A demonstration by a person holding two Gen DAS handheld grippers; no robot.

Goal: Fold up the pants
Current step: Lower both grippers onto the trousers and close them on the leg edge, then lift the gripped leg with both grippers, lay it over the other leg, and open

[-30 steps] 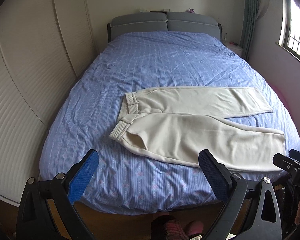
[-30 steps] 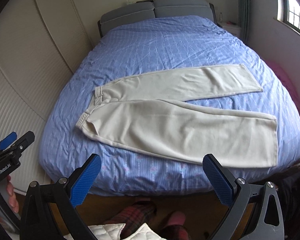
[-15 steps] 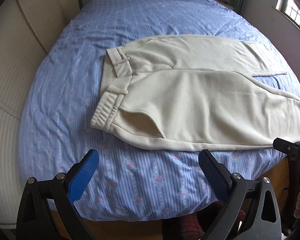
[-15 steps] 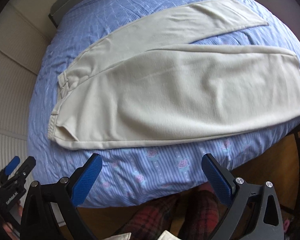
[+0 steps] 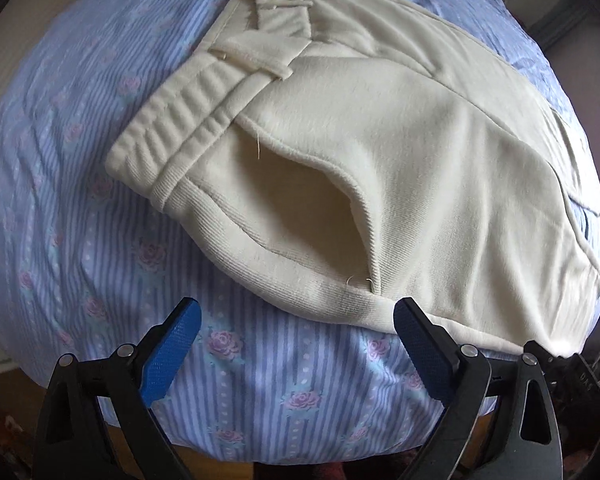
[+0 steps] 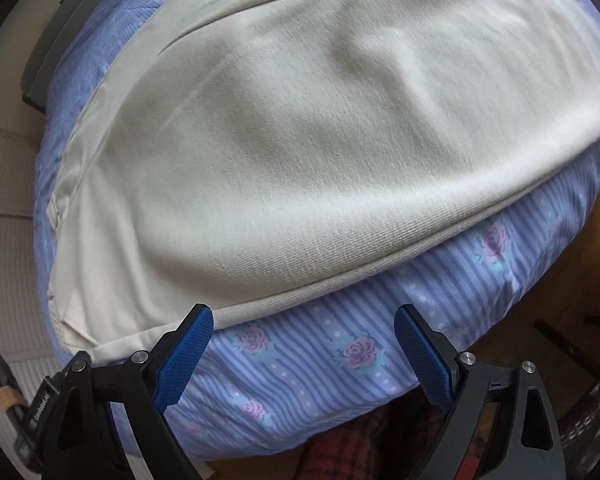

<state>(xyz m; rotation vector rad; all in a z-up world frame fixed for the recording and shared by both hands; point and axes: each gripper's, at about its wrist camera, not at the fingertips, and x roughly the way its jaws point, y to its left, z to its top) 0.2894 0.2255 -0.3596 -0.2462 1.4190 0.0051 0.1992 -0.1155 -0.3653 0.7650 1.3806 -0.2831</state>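
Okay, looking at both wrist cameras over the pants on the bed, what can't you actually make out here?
- Left wrist view: the pants' leg ends, cut off by the right frame edge.
- Right wrist view: the waistband, squeezed and blurred at the left fisheye rim.
- Left gripper and right gripper: jaws closing with no cloth between them; whether the fingertips touch the bedsheet is unclear.

Both grippers have dropped from a high, whole-room view to hang close over the near edge of the pants [image 5: 380, 140]. The left gripper [image 5: 296, 344] now sits by the waistband and pocket, the right gripper [image 6: 304, 344] by the near leg's hem edge. Their fingers [image 5: 172, 356] are closing, nothing between them.
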